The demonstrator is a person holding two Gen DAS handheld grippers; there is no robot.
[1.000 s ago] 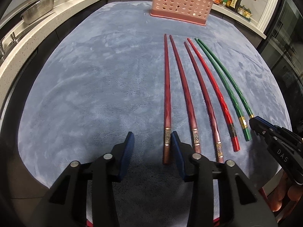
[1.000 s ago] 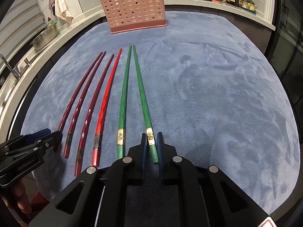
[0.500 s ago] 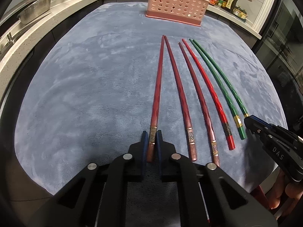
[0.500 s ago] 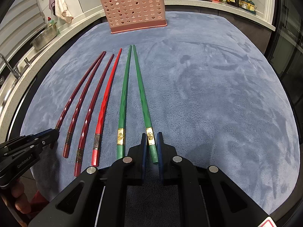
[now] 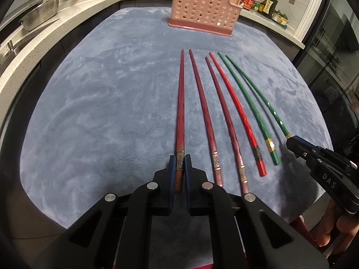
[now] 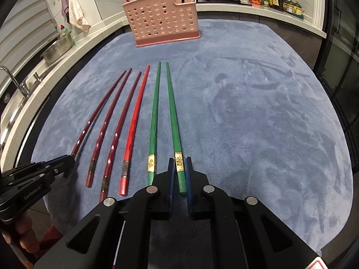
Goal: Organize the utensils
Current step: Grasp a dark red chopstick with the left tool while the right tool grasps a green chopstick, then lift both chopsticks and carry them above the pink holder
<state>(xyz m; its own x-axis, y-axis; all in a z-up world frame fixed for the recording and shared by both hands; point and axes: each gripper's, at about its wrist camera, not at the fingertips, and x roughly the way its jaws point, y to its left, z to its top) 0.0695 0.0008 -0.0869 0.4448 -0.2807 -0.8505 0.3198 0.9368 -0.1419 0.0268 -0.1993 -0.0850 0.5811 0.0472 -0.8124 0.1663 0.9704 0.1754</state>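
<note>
Pickup is in hand: left gripper (image 5: 180,163) clenches the leftmost dark red chopstick (image 5: 180,103), right gripper (image 6: 179,165) the rightmost green chopstick (image 6: 172,109); next likely lifts both toward the perforated pink plastic basket (image 6: 163,20).

A: Both tools look alike?
B: Yes. The left gripper (image 5: 179,172) and right gripper (image 6: 179,172) are matte black with blue-lined jaws and round silver screws.
A: Markings?
B: White lettering, "DAS" on one, "GenRoboAI" on the other. Bare skin shows on the fingers (image 5: 343,226).
</note>
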